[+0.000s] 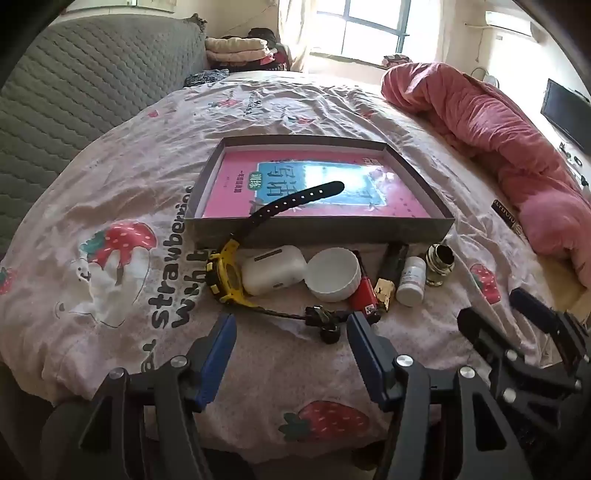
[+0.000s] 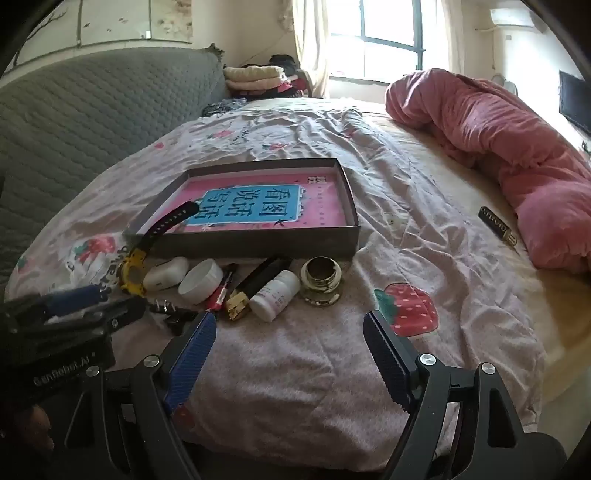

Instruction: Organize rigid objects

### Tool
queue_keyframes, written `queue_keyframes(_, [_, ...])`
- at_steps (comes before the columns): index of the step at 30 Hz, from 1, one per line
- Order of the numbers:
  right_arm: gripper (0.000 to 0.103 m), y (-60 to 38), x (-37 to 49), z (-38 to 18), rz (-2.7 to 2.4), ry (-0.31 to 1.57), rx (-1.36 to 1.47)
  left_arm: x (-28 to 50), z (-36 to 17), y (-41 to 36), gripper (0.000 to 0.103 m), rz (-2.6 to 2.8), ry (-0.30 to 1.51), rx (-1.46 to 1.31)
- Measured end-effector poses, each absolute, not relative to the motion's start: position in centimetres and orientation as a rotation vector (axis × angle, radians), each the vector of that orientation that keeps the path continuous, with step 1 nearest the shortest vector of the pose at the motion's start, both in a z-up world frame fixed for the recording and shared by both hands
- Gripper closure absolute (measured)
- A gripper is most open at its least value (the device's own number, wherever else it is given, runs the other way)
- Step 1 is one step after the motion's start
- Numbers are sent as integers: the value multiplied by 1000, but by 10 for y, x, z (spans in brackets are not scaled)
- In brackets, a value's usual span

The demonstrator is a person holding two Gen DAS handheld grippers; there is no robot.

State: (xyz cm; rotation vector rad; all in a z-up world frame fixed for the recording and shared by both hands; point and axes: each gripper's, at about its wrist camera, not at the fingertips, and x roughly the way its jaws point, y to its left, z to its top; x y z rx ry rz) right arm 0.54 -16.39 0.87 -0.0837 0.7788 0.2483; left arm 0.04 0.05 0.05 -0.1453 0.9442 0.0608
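Both grippers, left gripper [image 1: 291, 332] and right gripper [image 2: 290, 330], are hovering low in frame, jaws spread and empty. The tray [image 1: 321, 230] at centre is holding a pink book [image 1: 236, 192]; the yellow watch [image 1: 225, 273] is leaning against its front wall.

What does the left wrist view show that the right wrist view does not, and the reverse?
Only the left wrist view shows the strawberry print with "strawberries" lettering whole, and the left tool open from behind. Only the right wrist view shows the wall panel above the grey headboard and the right tool open from behind. Both show the grey box holding the pink book, the yellow watch, the white bowl and the pink blanket.
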Motion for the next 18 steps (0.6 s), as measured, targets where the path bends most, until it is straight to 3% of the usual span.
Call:
queue_keyframes(13, [20,-156,5,9,266,746,-120,24,16,58,41,82,941,-240])
queue_keyframes(15, [20,-154,5,9,264,745,-128,1,-3,6,41,84,919,-140])
queue_keyframes(18, [20,-154,6,6,267,755,-132,1,-3,7,41,82,922,-145])
